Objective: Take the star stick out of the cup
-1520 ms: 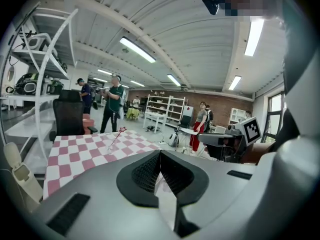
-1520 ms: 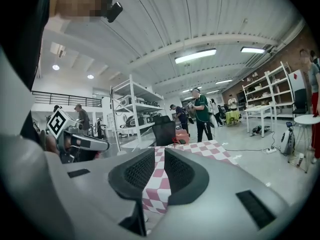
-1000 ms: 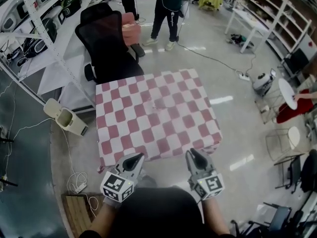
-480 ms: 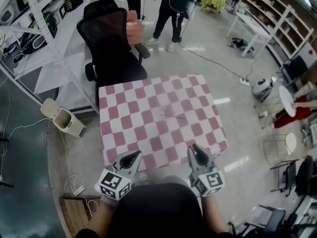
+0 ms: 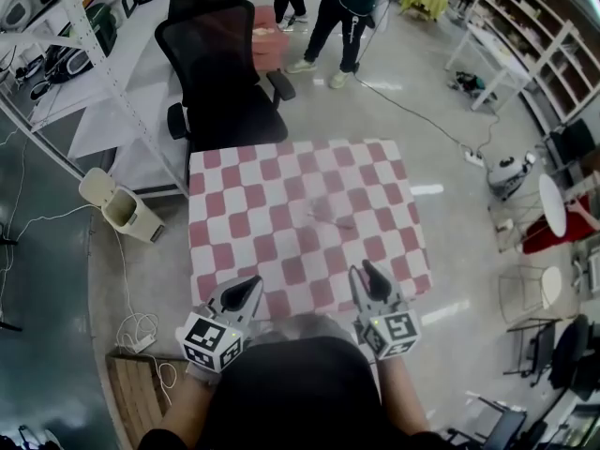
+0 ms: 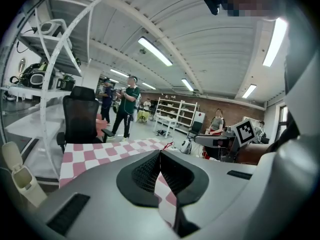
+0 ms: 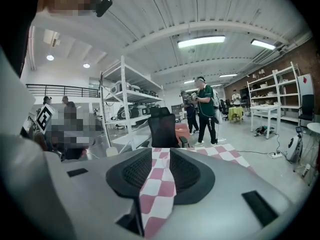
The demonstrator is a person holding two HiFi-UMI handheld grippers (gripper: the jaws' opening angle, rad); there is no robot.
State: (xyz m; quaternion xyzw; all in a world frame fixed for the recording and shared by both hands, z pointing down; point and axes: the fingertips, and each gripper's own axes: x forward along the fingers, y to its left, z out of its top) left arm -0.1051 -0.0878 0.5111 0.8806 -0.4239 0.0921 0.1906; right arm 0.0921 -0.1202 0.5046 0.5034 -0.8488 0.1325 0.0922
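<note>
A small pale thing, probably the clear cup (image 5: 325, 214), stands near the middle of the red-and-white checked table (image 5: 234, 223). A thin stick seems to lean out of it to the right, but it is too small to make out a star. My left gripper (image 5: 251, 287) hovers over the table's near edge at the left, jaws meeting at the tips, empty. At the same edge on the right, my right gripper (image 5: 364, 272) has a narrow gap between its jaws and holds nothing. Both are far short of the cup. The left gripper view shows the cloth (image 6: 107, 151), the right gripper view the cloth (image 7: 160, 176).
A black office chair (image 5: 220, 64) stands against the table's far side. A beige bin (image 5: 120, 206) lies on the floor to the left, beside white shelving (image 5: 56, 82). People (image 5: 347, 12) stand beyond the chair. Cables run over the floor at the right.
The table has come nearer in the head view. Both grippers now reach over its near edge, where a second ago they hung short of it. Their jaws look unchanged.
</note>
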